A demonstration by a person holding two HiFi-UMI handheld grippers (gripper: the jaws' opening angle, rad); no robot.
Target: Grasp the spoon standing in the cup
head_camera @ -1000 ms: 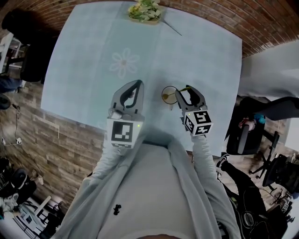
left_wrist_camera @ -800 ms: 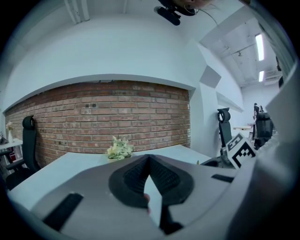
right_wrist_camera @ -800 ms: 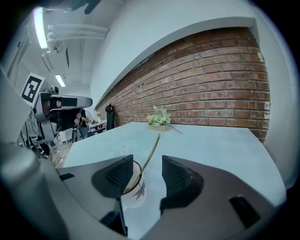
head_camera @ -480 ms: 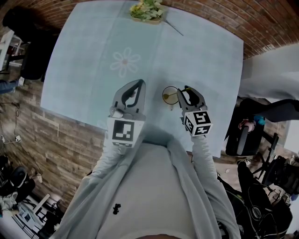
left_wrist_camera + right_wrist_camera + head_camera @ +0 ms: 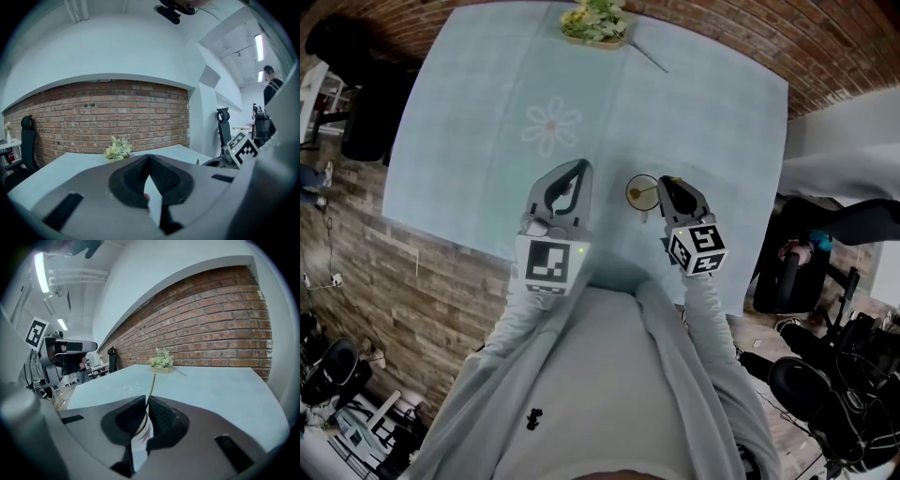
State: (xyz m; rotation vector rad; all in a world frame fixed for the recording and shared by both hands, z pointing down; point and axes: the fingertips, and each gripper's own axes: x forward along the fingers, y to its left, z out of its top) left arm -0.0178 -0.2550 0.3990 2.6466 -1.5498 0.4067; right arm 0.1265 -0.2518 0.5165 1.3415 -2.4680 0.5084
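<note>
On the pale blue surface [image 5: 703, 103], near edge, listed left to right.

- Left claw [image 5: 578, 167]: held over the surface, jaw tips together, nothing between them.
- Flower print [image 5: 550, 125]: on the surface, beyond the left claw.
- Cup [image 5: 641, 192]: upright, between the two claws, just beside the right one.
- Spoon [image 5: 151, 383]: stands in the cup, thin handle slanting up.
- Right claw [image 5: 666, 181]: jaws have just been closing and pinch the spoon handle above the cup rim.
- Flowers [image 5: 592, 21]: at the far edge, well apart from the cup.
- Brick wall [image 5: 211, 319]: behind the surface.
</note>
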